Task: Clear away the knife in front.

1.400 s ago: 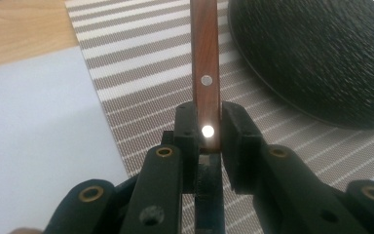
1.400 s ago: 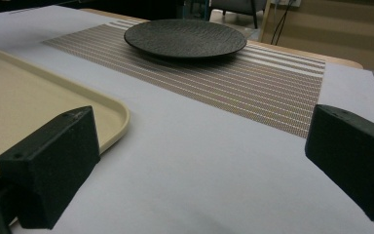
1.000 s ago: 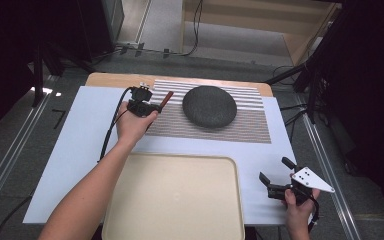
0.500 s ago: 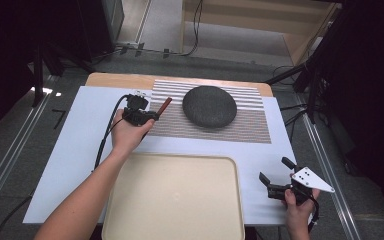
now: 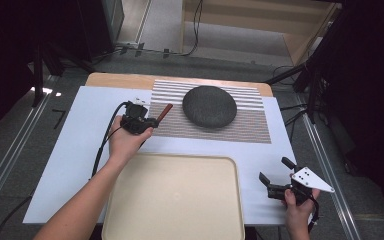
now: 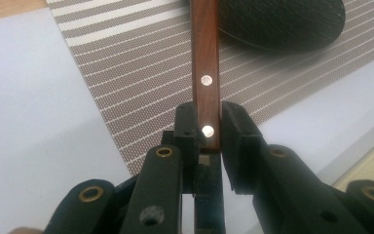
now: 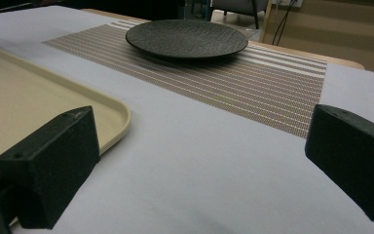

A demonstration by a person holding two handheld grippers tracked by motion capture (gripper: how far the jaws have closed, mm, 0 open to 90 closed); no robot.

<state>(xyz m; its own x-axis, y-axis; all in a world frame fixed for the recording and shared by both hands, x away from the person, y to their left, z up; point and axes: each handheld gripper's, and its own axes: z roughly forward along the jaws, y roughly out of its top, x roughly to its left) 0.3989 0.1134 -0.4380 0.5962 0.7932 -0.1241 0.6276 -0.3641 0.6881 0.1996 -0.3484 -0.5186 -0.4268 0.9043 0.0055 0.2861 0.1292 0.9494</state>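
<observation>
My left gripper [image 5: 150, 121] is shut on a brown wooden handle [image 5: 165, 110] with two metal rivets [image 6: 205, 78], which sticks out past the jaws over the left edge of the striped placemat [image 5: 250, 125]. The handle's other end is out of frame at the top of the left gripper view. Its tip points toward a dark round plate [image 5: 209, 106] on the mat. The left gripper [image 6: 205, 127] clamps the handle's near end. My right gripper [image 5: 275, 176] rests at the table's near right corner, open and holding nothing [image 7: 199, 165].
A large beige tray [image 5: 172, 200] lies at the near middle of the white table cover [image 5: 80, 145], between both hands. Its corner [image 7: 112, 112] shows left of the right gripper. The plate [image 7: 186, 38] sits far ahead on the mat [image 7: 253, 83].
The left hand has drawn back toward the tray, carrying the wooden handle with it. The right gripper has stayed put.
</observation>
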